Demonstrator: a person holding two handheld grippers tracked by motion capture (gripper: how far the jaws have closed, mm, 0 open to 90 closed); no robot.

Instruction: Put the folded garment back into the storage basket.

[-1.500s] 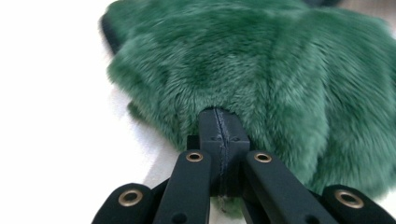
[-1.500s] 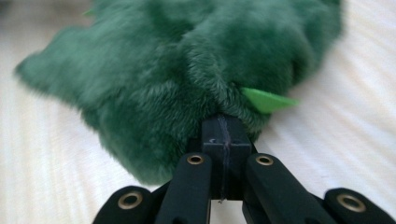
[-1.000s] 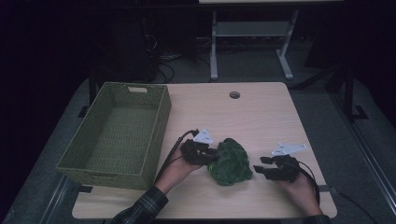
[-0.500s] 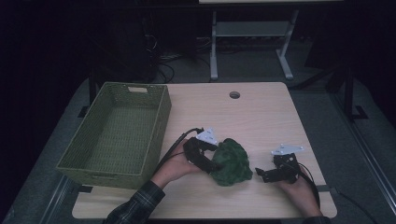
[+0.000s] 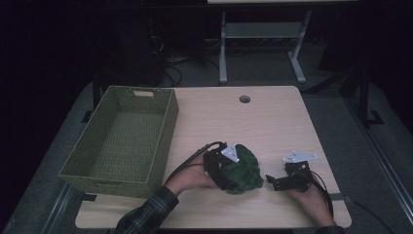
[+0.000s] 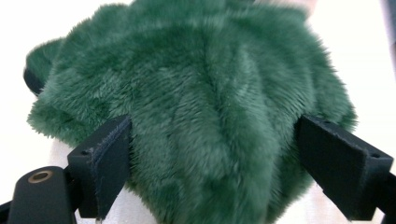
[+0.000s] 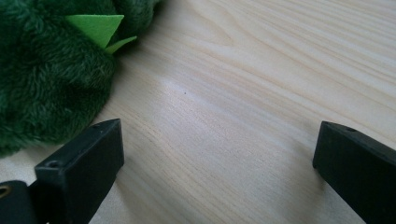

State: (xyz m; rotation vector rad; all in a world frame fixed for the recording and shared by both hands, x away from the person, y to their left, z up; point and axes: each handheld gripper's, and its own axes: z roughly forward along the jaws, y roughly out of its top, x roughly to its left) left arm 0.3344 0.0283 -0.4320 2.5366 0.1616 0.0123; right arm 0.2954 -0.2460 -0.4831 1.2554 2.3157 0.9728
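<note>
We have the green plush toy [image 5: 242, 169] lying on the near part of the tabletop [image 5: 272, 122], to the right of the woven basket [image 5: 122, 139], which has nothing in it. The left gripper [image 5: 225, 170] is pushed against the left side of the toy. In the left gripper view its fingers [image 6: 105, 161] have just been opening, and now they stand wide with the fur bulging between them, but we do not see them pinching it. The right gripper [image 5: 272, 181] rests on the tabletop just to the right of the toy, its fingers [image 7: 81, 170] also opened wide just now, with only bare wood between them.

The step in hand, as we judge it, is to take the toy for the basket. To do it well we should push the left fingers deeper around the thick body before closing, because loose fur alone can slip out. The right gripper can steady the other side.
</note>
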